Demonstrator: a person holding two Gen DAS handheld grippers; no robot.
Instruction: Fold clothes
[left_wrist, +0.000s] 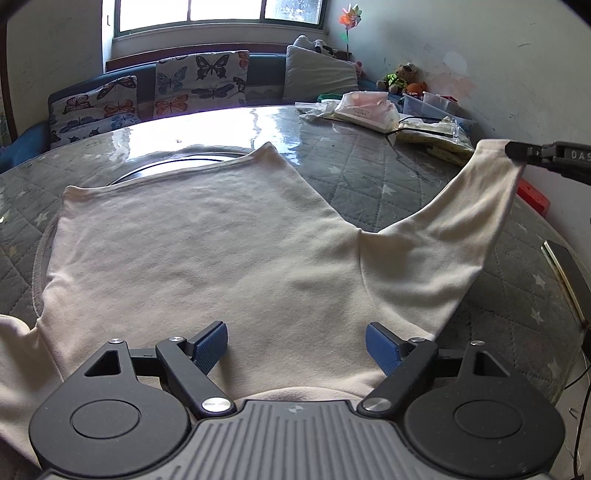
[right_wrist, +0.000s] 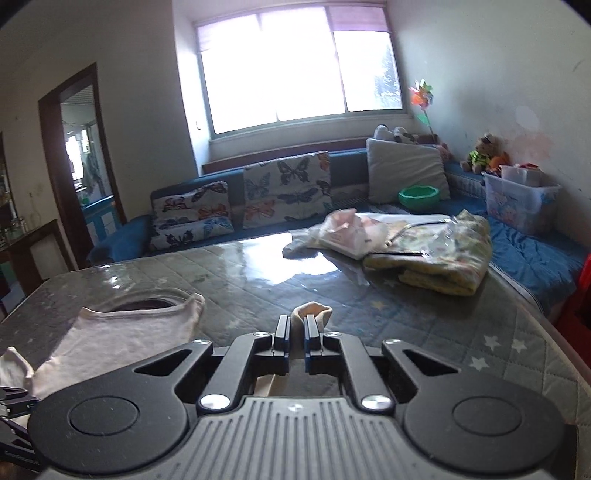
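A cream long-sleeved top (left_wrist: 192, 251) lies spread flat on the round quilted table (left_wrist: 369, 173), its hem at the far side. My left gripper (left_wrist: 297, 345) is open and empty, its blue pads (left_wrist: 210, 345) hovering low over the top's near edge. My right gripper (right_wrist: 297, 326) is shut on the cuff of the right sleeve (right_wrist: 312, 310) and holds it lifted off the table. In the left wrist view that sleeve (left_wrist: 461, 229) stretches up to the right gripper's tip (left_wrist: 517, 152). The top's body also shows in the right wrist view (right_wrist: 118, 332).
At the table's far right lie plastic bags (left_wrist: 365, 107) and a folded yellow patterned cloth (right_wrist: 443, 254). A red object (left_wrist: 532, 195) and a dark slab (left_wrist: 569, 273) sit at the right rim. A sofa with butterfly cushions (left_wrist: 199, 79) stands behind the table.
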